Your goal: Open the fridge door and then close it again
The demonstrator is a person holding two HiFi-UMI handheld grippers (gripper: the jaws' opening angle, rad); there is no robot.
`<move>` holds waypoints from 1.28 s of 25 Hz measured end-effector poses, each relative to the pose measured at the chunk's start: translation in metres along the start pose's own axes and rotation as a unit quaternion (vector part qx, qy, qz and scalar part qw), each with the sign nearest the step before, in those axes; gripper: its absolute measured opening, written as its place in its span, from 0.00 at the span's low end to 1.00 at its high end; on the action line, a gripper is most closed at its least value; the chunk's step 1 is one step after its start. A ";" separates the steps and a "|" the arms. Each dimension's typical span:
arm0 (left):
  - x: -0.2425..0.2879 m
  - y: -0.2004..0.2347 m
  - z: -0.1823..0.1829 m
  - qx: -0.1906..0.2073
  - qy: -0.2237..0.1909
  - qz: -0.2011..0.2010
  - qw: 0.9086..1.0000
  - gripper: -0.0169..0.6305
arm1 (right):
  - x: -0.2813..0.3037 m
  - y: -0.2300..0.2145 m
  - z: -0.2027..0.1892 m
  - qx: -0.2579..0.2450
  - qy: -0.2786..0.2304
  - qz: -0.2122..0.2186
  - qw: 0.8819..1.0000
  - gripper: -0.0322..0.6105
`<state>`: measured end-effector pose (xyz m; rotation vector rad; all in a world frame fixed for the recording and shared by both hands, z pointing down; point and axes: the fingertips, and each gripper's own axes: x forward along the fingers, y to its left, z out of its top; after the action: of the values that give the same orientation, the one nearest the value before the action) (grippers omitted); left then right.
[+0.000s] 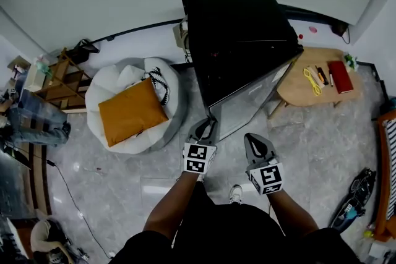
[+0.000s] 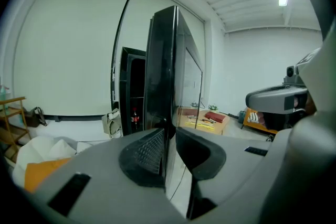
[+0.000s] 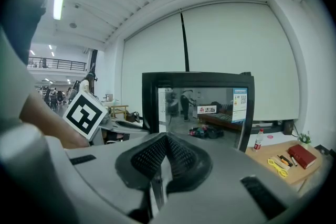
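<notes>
The black fridge [image 1: 238, 34] stands ahead of me with its glass door [image 1: 247, 105] swung partly open towards me. My left gripper [image 1: 207, 127] is shut on the door's free edge. In the left gripper view that dark edge [image 2: 160, 76] runs upright between the pads of the left gripper [image 2: 169, 149], and the open cabinet [image 2: 131, 86] with a cola bottle [image 2: 135, 118] shows to its left. My right gripper [image 1: 253, 140] hovers to the right of the left one, apart from the door. In the right gripper view the right gripper [image 3: 167, 152] is shut on nothing and faces the reflective glass door [image 3: 202, 107].
A white beanbag with an orange cushion [image 1: 133, 111] lies left of the fridge. Right of the fridge is a low wooden table [image 1: 297, 93] carrying a red book [image 1: 340, 76] and yellow scissors [image 1: 310, 80]. A wooden shelf [image 1: 59, 80] stands far left, and an orange seat [image 1: 387, 176] is at the right edge.
</notes>
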<state>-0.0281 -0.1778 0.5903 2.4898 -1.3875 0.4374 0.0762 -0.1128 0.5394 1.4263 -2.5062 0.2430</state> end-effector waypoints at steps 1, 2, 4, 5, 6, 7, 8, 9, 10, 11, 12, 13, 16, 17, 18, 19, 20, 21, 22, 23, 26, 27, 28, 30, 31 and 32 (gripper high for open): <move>-0.003 -0.003 0.000 0.000 0.001 0.003 1.000 0.16 | -0.003 0.000 -0.001 0.001 -0.001 0.003 1.000 0.08; -0.005 -0.007 -0.001 0.000 0.001 0.006 1.000 0.16 | -0.007 0.001 -0.003 0.003 -0.001 0.006 1.000 0.08; -0.008 -0.014 -0.004 0.002 0.003 0.010 1.000 0.15 | -0.015 0.001 -0.007 0.004 -0.002 0.009 1.000 0.08; -0.010 -0.018 -0.005 0.003 0.004 0.012 1.000 0.15 | -0.019 0.000 -0.008 0.004 -0.004 0.010 1.000 0.08; -0.011 -0.021 -0.005 0.004 0.005 0.014 1.000 0.15 | -0.022 0.000 -0.009 0.005 -0.006 0.011 1.000 0.08; -0.013 -0.024 -0.004 0.005 0.006 0.016 1.000 0.15 | -0.026 0.000 -0.011 0.005 -0.006 0.013 1.000 0.08; -0.014 -0.027 -0.004 0.006 0.006 0.018 1.000 0.15 | -0.030 0.000 -0.013 0.006 -0.004 0.016 1.000 0.08; -0.015 -0.030 -0.004 0.007 0.005 0.020 1.000 0.15 | -0.034 0.000 -0.016 0.007 -0.002 0.019 1.000 0.08; -0.016 -0.034 -0.005 0.006 0.004 0.022 1.000 0.14 | -0.038 0.000 -0.020 0.009 -0.001 0.023 1.000 0.08; -0.017 -0.038 -0.006 0.003 0.003 0.025 1.000 0.14 | -0.043 0.001 -0.023 0.011 -0.001 0.026 1.000 0.08; -0.019 -0.041 -0.007 -0.001 0.003 0.029 1.000 0.14 | -0.049 0.002 -0.026 0.012 -0.001 0.028 1.000 0.08; -0.021 -0.044 -0.008 -0.006 0.002 0.034 0.999 0.14 | -0.055 0.004 -0.029 0.012 -0.002 0.030 0.999 0.08; -0.024 -0.052 -0.009 -0.021 -0.001 0.049 0.999 0.14 | -0.075 0.006 -0.036 0.011 0.001 0.032 0.999 0.08; -0.024 -0.056 -0.010 -0.024 -0.001 0.052 0.998 0.14 | -0.081 0.004 -0.040 0.012 0.002 0.031 0.999 0.08; -0.024 -0.060 -0.012 -0.026 -0.002 0.053 0.998 0.14 | -0.088 0.003 -0.043 0.012 0.005 0.030 0.999 0.08; -0.025 -0.064 -0.013 -0.028 -0.002 0.054 0.998 0.14 | -0.094 0.003 -0.047 0.013 0.008 0.031 0.999 0.08; -0.026 -0.069 -0.014 -0.029 -0.002 0.054 0.998 0.14 | -0.100 0.002 -0.049 0.013 0.009 0.031 0.999 0.08; -0.027 -0.073 -0.015 -0.029 -0.003 0.053 0.998 0.14 | -0.105 0.003 -0.051 0.012 0.010 0.032 0.999 0.08; -0.029 -0.077 -0.015 -0.029 -0.003 0.053 0.998 0.14 | -0.110 0.002 -0.052 0.011 0.009 0.032 0.999 0.08; -0.030 -0.081 -0.015 -0.029 -0.005 0.053 0.998 0.14 | -0.114 0.001 -0.051 0.010 0.005 0.031 0.999 0.08; -0.032 -0.094 -0.015 -0.027 -0.008 0.054 0.998 0.13 | -0.122 -0.006 -0.052 0.007 -0.004 0.025 1.000 0.08; -0.032 -0.098 -0.016 -0.026 -0.007 0.054 0.998 0.13 | -0.124 -0.007 -0.054 0.007 -0.003 0.024 1.000 0.08; -0.033 -0.103 -0.017 -0.025 -0.007 0.054 0.998 0.13 | -0.126 -0.008 -0.056 0.007 -0.002 0.023 1.000 0.08; -0.034 -0.112 -0.019 -0.021 -0.007 0.055 0.998 0.12 | -0.128 -0.007 -0.058 0.005 -0.004 0.022 1.000 0.08; -0.035 -0.116 -0.019 -0.020 -0.008 0.054 0.998 0.12 | -0.129 -0.006 -0.058 0.002 -0.007 0.023 1.000 0.08; -0.036 -0.121 -0.020 -0.019 -0.009 0.053 0.998 0.12 | -0.130 -0.004 -0.058 -0.002 -0.009 0.024 1.000 0.08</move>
<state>0.0548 -0.0805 0.5859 2.4031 -1.5259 0.4067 0.1505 0.0070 0.5563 1.3733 -2.5565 0.2365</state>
